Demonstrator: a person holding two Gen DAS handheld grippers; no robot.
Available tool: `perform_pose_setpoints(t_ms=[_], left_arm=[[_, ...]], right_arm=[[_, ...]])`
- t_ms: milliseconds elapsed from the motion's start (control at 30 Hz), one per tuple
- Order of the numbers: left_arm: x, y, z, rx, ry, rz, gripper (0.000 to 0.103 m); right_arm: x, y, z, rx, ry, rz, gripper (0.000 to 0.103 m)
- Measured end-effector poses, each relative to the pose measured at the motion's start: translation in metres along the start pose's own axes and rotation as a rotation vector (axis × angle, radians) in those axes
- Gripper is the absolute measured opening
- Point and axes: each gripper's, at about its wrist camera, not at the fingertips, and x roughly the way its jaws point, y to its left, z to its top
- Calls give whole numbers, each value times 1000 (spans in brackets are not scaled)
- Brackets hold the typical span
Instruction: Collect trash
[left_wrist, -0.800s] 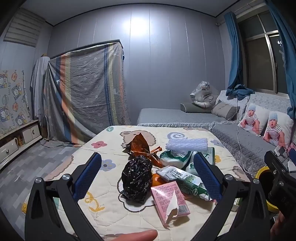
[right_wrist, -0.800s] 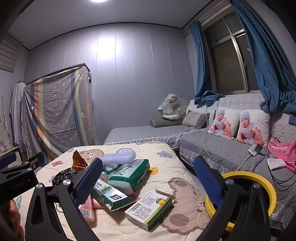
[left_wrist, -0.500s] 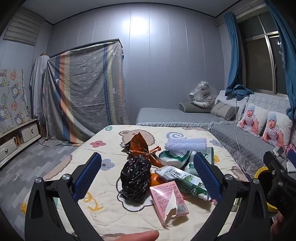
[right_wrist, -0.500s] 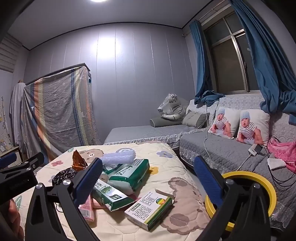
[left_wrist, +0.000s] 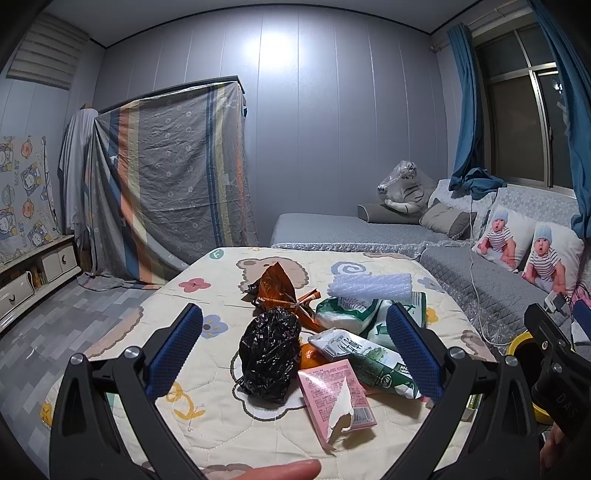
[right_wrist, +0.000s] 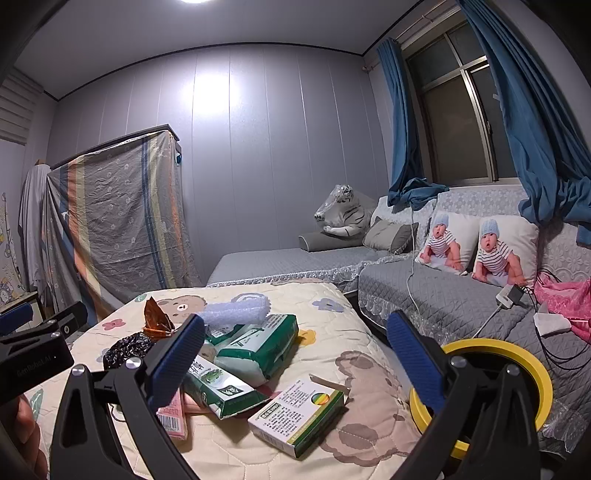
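Trash lies on a quilt-covered table (left_wrist: 207, 417): a crumpled black bag (left_wrist: 269, 358), an orange foil wrapper (left_wrist: 279, 291), a torn pink box (left_wrist: 334, 395), green tissue packs (left_wrist: 369, 358), a white foam roll (left_wrist: 369, 286) and an orange fruit (left_wrist: 308, 356). My left gripper (left_wrist: 293, 350) is open and empty, held above the black bag and pink box. My right gripper (right_wrist: 295, 354) is open and empty above a white and green box (right_wrist: 297, 415) and green packs (right_wrist: 258, 343). A yellow-rimmed bin (right_wrist: 491, 387) stands to the table's right.
A grey sofa (right_wrist: 443, 295) with baby-print cushions runs along the right, with cables and a charger on it. A striped cloth covers a cabinet (left_wrist: 166, 177) at the back left. A low TV cabinet (left_wrist: 33, 273) stands at the far left.
Both grippers stay open and nearly still; the left view has shifted very slightly.
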Motion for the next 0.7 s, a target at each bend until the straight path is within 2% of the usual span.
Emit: perform_pose_setpoints(t_ms=[700], left_arm=[[0, 0, -2, -1, 3, -6, 95]], right_arm=[[3, -1, -4, 3, 6, 0, 95]])
